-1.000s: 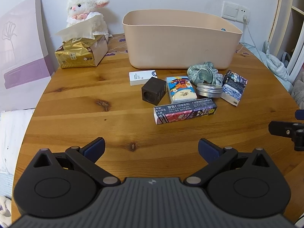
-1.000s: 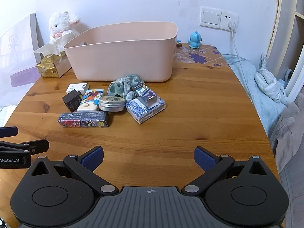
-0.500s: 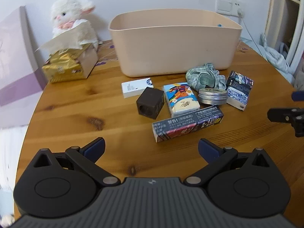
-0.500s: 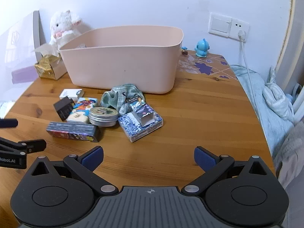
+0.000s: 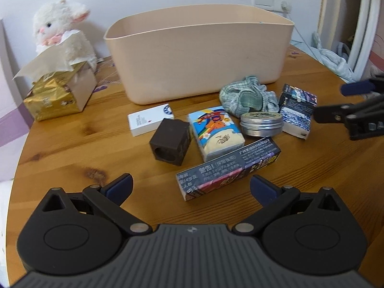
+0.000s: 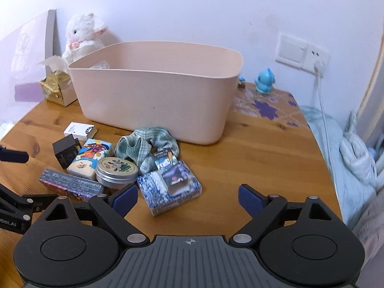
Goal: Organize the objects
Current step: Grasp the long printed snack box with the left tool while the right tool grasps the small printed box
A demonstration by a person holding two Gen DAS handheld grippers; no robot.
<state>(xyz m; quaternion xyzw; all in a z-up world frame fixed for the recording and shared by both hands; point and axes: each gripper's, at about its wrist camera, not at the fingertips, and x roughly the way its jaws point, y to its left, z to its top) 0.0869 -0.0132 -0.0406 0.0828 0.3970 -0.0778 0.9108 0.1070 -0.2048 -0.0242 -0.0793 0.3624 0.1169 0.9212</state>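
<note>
A wooden counter (image 5: 72, 144) fills my view, small objects clustered mid-frame below a pink bin (image 5: 199, 55). My left gripper (image 5: 190, 187) and right gripper (image 6: 188, 198) hover low, jaws wide, holding nothing.

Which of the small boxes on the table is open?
The blue-and-white patterned box, in front of the right gripper: its top flap is lifted. The white box and long dark carton are closed.
</note>
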